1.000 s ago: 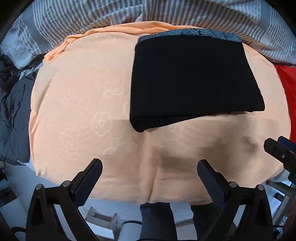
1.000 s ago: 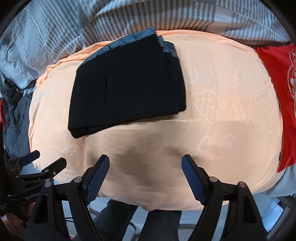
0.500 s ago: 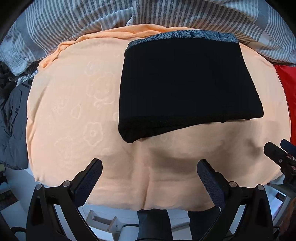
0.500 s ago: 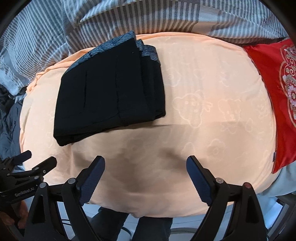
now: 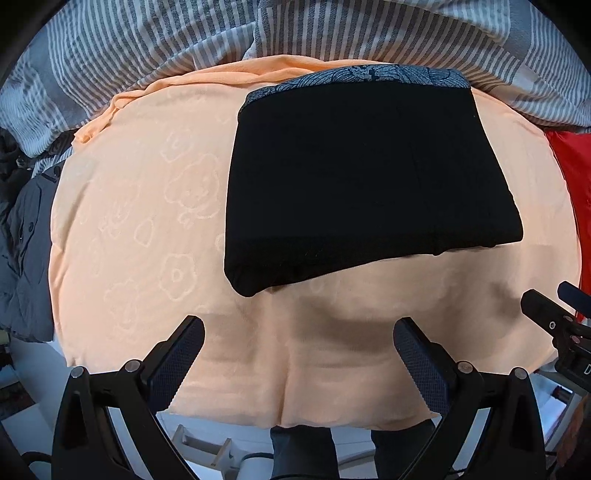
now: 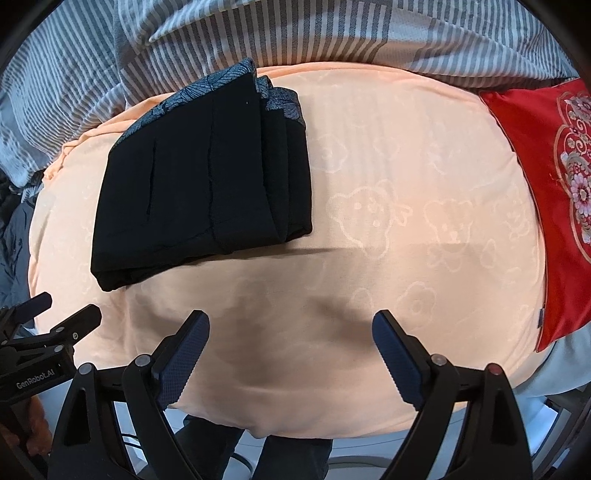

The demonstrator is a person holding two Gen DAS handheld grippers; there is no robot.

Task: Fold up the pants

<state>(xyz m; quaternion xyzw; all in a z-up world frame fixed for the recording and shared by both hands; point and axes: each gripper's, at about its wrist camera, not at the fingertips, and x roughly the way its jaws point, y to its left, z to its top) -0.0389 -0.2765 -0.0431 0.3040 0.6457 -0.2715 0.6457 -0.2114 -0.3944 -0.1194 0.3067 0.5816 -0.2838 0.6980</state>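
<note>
Pants [image 5: 365,177], black with a patterned blue waistband, lie folded into a thick rectangle on the peach blanket [image 5: 140,221] covering the bed. The left tongs [image 5: 299,354] hang spread and empty over bare blanket; the right tongs [image 6: 291,347], jaws just opened wider, grip nothing either. Soft and limp, the bundle looks best lifted by its stacked folded edges.

Red embroidered cushion [image 6: 546,192] cut off by right picture edge; only a sliver [image 5: 570,173] in left wrist view. Striped duvet [image 6: 258,33] running out past top edge. Dark jacket [image 5: 26,236] off the peach blanket's [image 6: 406,258] left edge, partly cropped, details unreadable. Inner layers of folded black pants [image 6: 199,184] hidden under top fold. Person's legs [image 5: 303,454] mostly hidden below blanket's near edge.
</note>
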